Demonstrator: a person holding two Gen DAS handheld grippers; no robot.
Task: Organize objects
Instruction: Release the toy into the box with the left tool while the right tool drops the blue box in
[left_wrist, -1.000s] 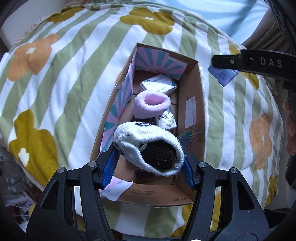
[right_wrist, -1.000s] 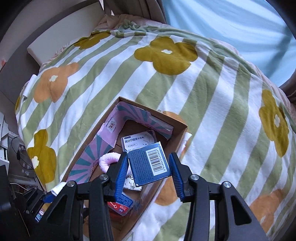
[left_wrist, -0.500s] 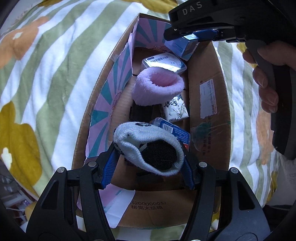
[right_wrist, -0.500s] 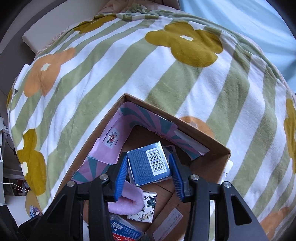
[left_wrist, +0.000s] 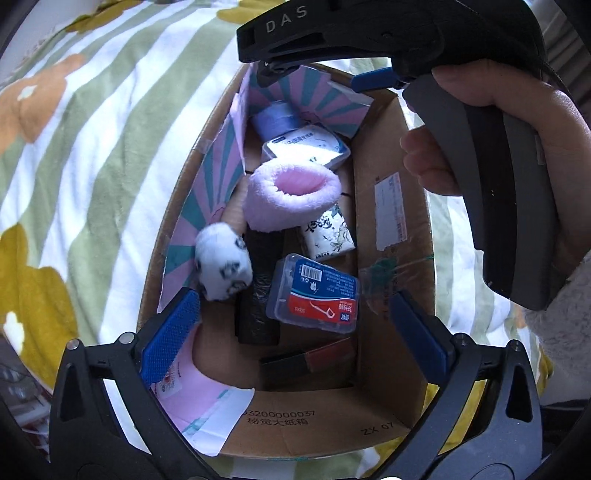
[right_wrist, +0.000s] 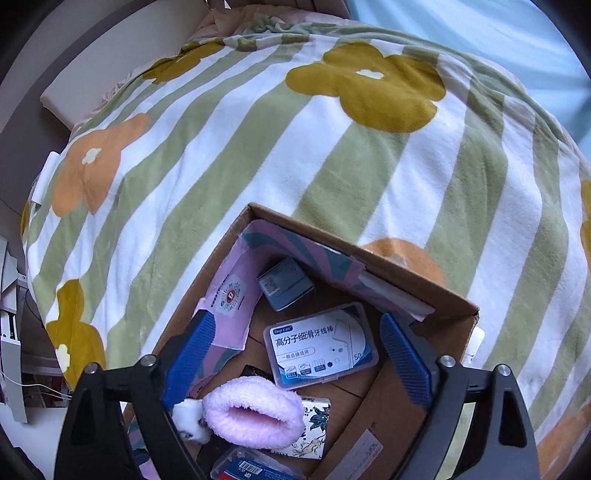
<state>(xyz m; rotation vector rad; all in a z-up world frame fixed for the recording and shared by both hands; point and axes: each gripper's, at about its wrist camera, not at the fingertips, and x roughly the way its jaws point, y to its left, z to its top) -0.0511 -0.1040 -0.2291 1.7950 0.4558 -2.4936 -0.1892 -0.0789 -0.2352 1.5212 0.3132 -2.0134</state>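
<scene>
Both your tongs just opened, nothing between | left gripper (left_wrist: 295, 325) | right gripper (right_wrist: 295, 363) | white sock (left_wrist: 222, 264) spotted black, blurred, in cardboard box (left_wrist: 391, 229)

cardboard box (left_wrist: 391, 229) pretty crammed, pink fuzzy sock (left_wrist: 291, 197), panda sock (left_wrist: 223, 266) and floss cases (left_wrist: 314, 295) hogging the floor, bare strip along the right wall, striped blanket (right_wrist: 258, 147) around it wide open

Both claws newly spread; white sock (left_wrist: 222, 261) and blue box (right_wrist: 285, 283) now loose in carton (left_wrist: 391, 206).
</scene>
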